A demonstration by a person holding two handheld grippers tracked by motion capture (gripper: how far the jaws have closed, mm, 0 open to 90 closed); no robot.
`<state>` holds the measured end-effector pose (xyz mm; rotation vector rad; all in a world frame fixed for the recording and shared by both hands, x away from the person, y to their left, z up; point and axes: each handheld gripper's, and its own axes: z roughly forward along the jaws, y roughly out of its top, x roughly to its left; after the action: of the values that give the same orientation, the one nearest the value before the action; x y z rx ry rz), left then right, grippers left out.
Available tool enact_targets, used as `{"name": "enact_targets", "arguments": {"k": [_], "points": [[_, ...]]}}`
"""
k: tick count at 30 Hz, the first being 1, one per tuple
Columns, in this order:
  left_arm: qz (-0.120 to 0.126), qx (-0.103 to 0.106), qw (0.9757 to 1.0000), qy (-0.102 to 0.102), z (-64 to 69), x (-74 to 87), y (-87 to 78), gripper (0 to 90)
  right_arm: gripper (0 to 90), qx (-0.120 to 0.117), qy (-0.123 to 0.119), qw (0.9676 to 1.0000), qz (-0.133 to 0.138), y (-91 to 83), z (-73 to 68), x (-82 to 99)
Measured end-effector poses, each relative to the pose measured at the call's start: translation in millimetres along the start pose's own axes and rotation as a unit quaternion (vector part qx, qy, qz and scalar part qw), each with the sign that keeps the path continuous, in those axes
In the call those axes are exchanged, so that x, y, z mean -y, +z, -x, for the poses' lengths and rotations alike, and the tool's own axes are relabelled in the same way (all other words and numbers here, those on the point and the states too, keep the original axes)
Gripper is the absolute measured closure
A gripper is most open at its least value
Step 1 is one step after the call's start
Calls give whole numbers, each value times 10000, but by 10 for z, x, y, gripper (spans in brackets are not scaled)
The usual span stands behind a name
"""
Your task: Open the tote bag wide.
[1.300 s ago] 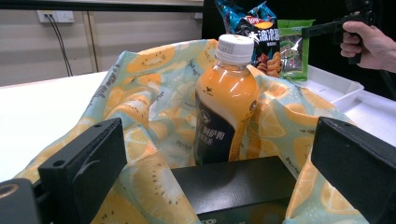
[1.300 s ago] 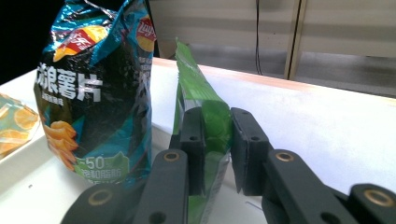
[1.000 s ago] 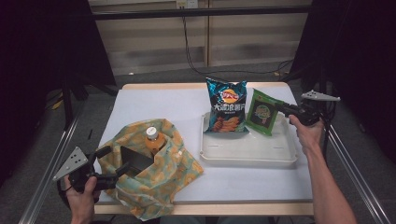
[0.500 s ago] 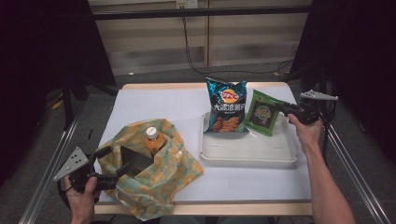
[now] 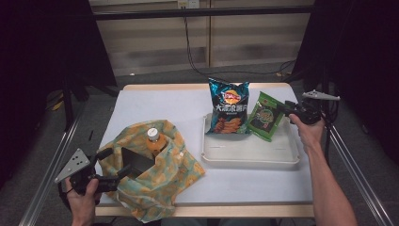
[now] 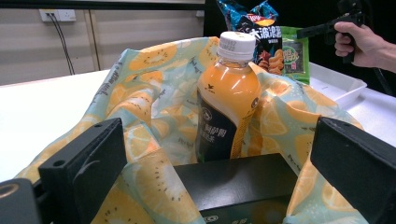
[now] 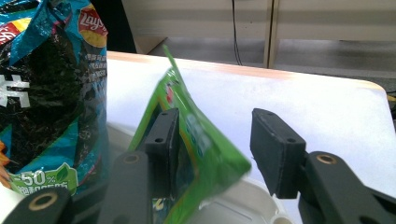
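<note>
On the right side of the table, high view: my right gripper [image 5: 288, 109] sits at the right edge of the small green crinkly foil snack packet [image 5: 266, 116], which leans in the far right part of the white plastic tray [image 5: 251, 157], just beside the tall blue glossy chip bag [image 5: 228, 107]. Packet lies directly left of the right jaws, long axis tilted up toward the far side; right hand is clearly the nearer one. Near left, my left gripper [image 5: 112, 167] is at the mouth of the yellow-and-teal fruit-print cloth bag [image 5: 155, 188], with the orange juice bottle with white cap [image 5: 154, 141] standing inside.

Left gripper view: jaws spread wide around the bag opening, not pressing the cloth. Bottle [image 6: 229, 98] upright, smooth plastic, dark label; a black flat box [image 6: 238, 182] in front of it. Soft wrinkled fabric [image 6: 154, 107] all round. Far right, my other hand holds its tool by the green packet [image 6: 293, 55].

Right gripper view: jaws have just been opening; the packet's corner [image 7: 196, 144] stands between them, resting against the left pad, clear gap to the right pad. So spread, no pinch. Chip bag [image 7: 51, 88] at left, thin crumpled film. Tray rim [image 7: 247, 205] below.
</note>
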<state>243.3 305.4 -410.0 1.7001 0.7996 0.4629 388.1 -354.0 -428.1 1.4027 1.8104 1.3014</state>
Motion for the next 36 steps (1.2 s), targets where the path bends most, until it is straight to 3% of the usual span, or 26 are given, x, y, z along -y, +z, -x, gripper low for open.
{"name": "enact_targets", "arguments": {"k": [7,13,16,18,19,20,24,26,36], "points": [[-11,-3,10000,-3,-2,1,4,33,419,117,27,9999,27,-29,40,-13],[8,33,10000,-22,-11,7,2,33,393,153,48,9998,77,-128,73,-46],[-4,-11,10000,-30,-8,8,1,34,456,97,35,9999,132,-219,63,-41],[-1,-29,10000,3,-11,3,-2,34,598,-30,20,9999,146,-304,11,19],[-1,-29,10000,3,-11,3,-2,34,598,-30,20,9999,146,-304,11,19],[2,30,10000,-26,-11,6,0,34,686,-156,7,9998,115,-348,-38,69],[-15,-12,10000,-16,0,6,4,34,861,-379,-50,9993,-8,-415,-145,168],[-39,-29,10000,16,3,0,1,34,900,-489,-55,9987,-111,-438,-191,213],[14,31,10000,-2,18,-5,5,35,900,-804,-240,9949,-551,-448,-395,383]]}}
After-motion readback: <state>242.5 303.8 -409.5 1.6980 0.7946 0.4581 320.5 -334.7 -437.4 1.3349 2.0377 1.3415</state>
